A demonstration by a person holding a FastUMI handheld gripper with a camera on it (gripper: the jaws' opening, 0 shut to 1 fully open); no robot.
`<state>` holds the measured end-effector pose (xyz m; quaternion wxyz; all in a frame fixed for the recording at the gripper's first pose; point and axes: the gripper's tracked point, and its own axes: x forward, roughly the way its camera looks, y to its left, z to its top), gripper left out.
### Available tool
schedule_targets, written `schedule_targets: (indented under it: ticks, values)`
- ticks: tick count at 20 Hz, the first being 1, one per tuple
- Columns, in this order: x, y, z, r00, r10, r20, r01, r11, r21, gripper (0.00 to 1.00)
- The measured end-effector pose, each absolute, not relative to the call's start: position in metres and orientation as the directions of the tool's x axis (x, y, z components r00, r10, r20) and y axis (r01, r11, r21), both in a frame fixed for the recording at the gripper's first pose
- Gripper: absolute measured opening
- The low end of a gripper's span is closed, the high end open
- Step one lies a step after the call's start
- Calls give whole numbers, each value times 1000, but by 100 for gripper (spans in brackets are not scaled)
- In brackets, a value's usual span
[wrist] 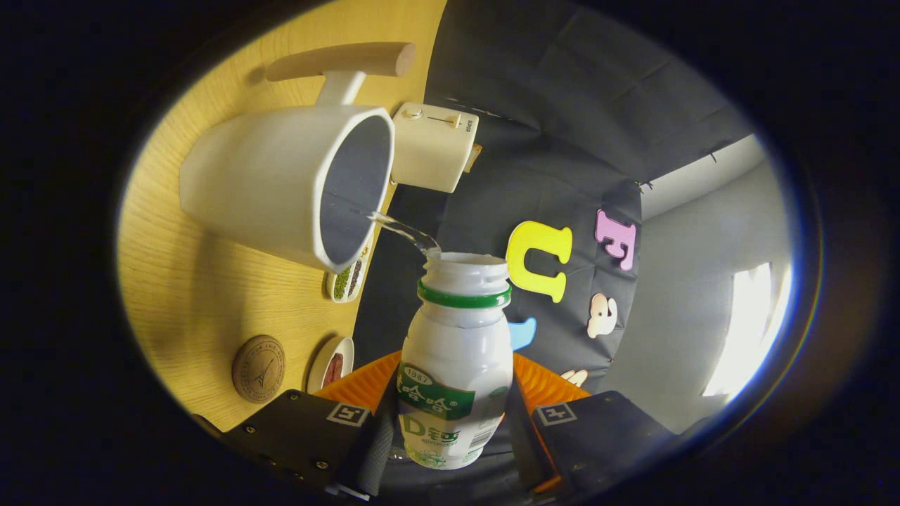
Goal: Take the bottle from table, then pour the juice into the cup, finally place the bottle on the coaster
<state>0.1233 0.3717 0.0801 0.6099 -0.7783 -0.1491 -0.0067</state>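
Mid-pour, by the look of it. Jaws of the gripper [453,429] closed on the bottle [455,365], one finger pressed against each side of its lower body, label facing the camera. Bottle's long axis running straight out from between the jaws, open mouth farthest away, green ring just under the neck. Whole view rolled over, so bottle tipped toward the cup [288,184]. Thin clear stream [404,232] leaving the bottle's mouth and arcing over the cup's rim into its dark inside — mouth near the rim, not touching it.

Cup standing on the worktop [183,281], wooden handle [341,60] on the side away from the bottle. Coaster [259,367] lying flat on the same worktop, well apart from the cup and closer to the jaws than the cup is — probably a roll back to upright first, then a carry over to that round disc.

Count: one bottle, one cup, one coaster. Also one pale toaster-like box [432,146] beyond the cup, and two small dishes [348,280] [332,365] holding something dark, near the worktop's edge.
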Motion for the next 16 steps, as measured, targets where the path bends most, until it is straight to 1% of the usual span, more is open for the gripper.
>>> schedule_targets:
  ticks: [16]
  values:
    - [119, 375, 82, 950, 240, 200, 259, -247, -934, 71]
